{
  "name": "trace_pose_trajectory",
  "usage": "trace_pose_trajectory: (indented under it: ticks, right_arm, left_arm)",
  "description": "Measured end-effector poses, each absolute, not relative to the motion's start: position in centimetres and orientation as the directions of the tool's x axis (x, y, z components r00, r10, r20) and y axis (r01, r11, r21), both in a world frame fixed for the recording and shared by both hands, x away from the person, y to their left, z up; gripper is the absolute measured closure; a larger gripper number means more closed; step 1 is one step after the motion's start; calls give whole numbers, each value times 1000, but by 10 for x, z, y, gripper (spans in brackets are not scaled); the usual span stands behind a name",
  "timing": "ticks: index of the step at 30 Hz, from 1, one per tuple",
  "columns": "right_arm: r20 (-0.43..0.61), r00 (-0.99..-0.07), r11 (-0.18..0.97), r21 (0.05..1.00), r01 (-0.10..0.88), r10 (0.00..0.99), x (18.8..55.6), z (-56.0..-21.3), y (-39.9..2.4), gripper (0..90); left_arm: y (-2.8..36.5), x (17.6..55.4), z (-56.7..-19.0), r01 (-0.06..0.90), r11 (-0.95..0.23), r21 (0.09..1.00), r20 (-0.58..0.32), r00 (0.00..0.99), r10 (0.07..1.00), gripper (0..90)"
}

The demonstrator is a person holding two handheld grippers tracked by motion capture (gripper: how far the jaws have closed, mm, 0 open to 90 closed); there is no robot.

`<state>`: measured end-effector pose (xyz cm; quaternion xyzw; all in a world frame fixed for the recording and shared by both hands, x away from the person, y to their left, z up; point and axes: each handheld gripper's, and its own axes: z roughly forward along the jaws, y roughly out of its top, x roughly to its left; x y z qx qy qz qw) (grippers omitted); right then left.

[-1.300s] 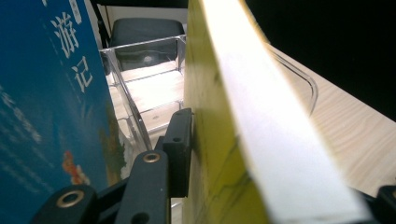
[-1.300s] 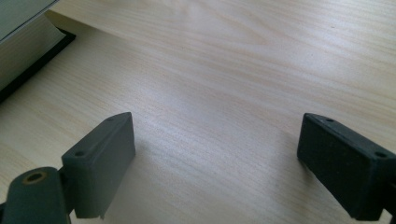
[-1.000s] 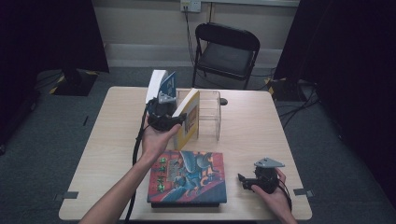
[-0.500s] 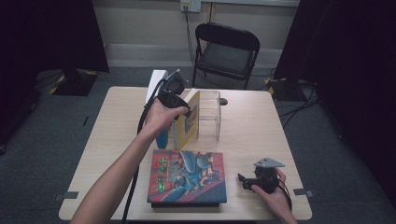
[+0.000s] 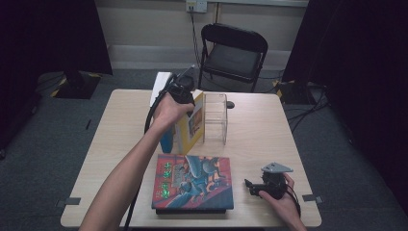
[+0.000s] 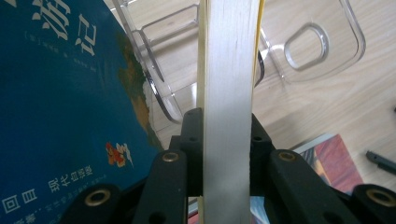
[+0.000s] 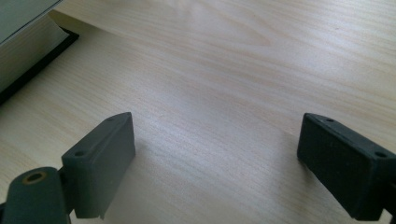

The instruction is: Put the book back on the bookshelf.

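Colours on the pale wood-grain table (image 5: pixel 260 130)

Yellow-covered book (image 5: pixel 190 126), cream page edge; blue book (image 6: pixel 60 107) with white and pale characters, a small red figure, perhaps; clear stand (image 5: pixel 215 118); flat book (image 5: pixel 193 182) at lower centre, red and blue picture cover; black gripper jaws.

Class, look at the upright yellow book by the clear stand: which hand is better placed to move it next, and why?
The left. Its tool is already clamped on the yellow book beside the clear stand; the right tool rests open on the table, far away.
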<state>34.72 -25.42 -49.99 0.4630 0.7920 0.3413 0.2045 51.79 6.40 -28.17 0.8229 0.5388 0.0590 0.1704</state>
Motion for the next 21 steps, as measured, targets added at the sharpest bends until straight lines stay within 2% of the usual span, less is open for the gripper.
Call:
trace_pose_trajectory:
  ticks: [9, 21]
  right_arm:
    - [-7, -488, 338, 730, 595, 873, 347, -500, -254, 110]
    - [-6, -490, 339, 729, 594, 872, 347, -500, -254, 110]
  left_arm:
    - [65, 539, -282, 887, -288, 361, -108, 347, 932, 756]
    - [57, 556, -284, 882, -251, 399, -100, 314, 944, 756]
